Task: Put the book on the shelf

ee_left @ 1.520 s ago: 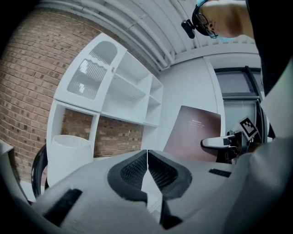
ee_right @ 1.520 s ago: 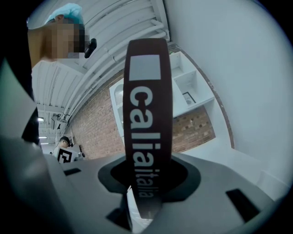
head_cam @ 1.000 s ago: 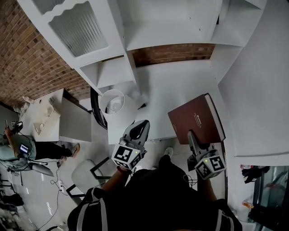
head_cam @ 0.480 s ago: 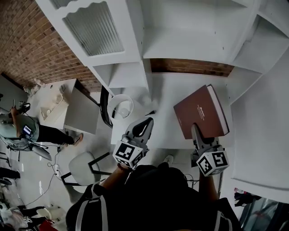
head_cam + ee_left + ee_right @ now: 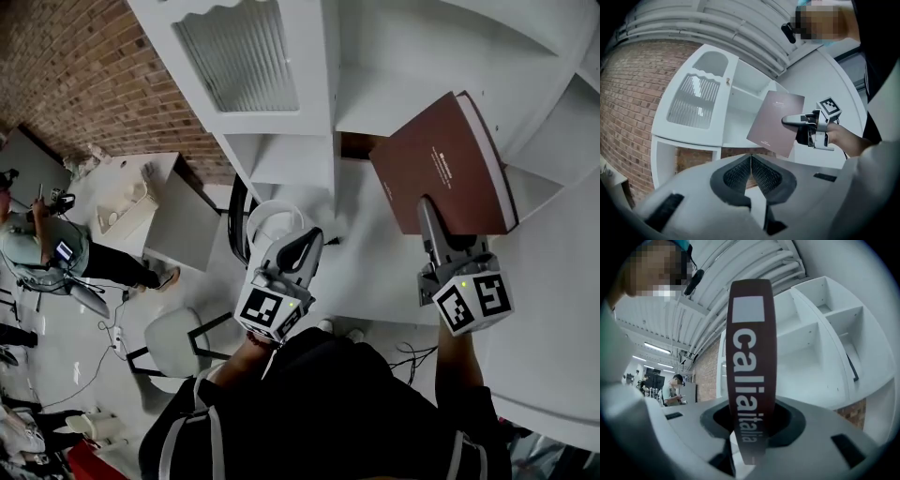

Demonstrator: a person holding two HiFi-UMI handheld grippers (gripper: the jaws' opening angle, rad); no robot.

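Right tongs (image 5: 429, 217) clamp the one maroon book (image 5: 436, 169) before the white shelf (image 5: 375, 94); left tongs (image 5: 305, 246) are closed, empty.

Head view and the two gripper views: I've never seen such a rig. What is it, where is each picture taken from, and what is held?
No robot here: a person holds a two-jaw gripper in each hand. The head view looks down from the person's head; the other two cameras ride on the grippers. The right gripper clamps a brown book, held up near the white shelf unit. The left gripper is shut and empty. The book is not yet on a shelf.
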